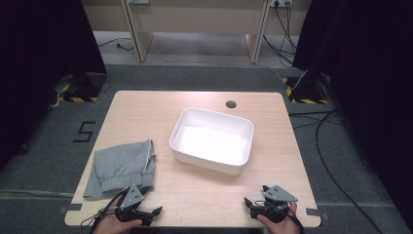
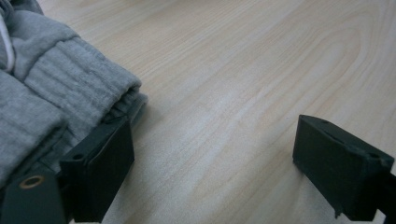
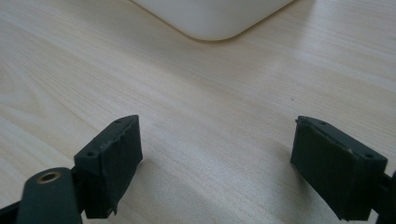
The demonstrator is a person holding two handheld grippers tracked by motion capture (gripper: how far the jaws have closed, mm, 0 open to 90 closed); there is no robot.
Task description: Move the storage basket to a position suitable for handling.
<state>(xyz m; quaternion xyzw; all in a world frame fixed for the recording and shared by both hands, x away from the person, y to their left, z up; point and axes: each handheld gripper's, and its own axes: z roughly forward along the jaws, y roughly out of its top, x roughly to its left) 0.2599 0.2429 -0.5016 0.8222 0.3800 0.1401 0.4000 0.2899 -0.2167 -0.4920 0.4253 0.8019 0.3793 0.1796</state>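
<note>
A folded grey garment (image 1: pixel 121 167) lies on the left part of the wooden table (image 1: pixel 160 117). A white rectangular bin (image 1: pixel 212 140) sits empty near the middle. My left gripper (image 1: pixel 146 212) rests at the table's front edge just below the garment, jaws wide open with bare wood between them. In the left gripper view the grey garment (image 2: pixel 51 93) reaches up to the left jaw. My right gripper (image 1: pixel 253 204) rests at the front right, open and holding nothing. The right gripper view shows a corner of the white bin (image 3: pixel 215 16) beyond my right gripper (image 3: pixel 217 168).
A round cable hole (image 1: pixel 231 104) sits at the table's far edge. Cables (image 1: pixel 321 141) run across the grey carpet on the right. Dark curtains flank both sides, and wooden furniture legs (image 1: pixel 139 34) stand behind the table.
</note>
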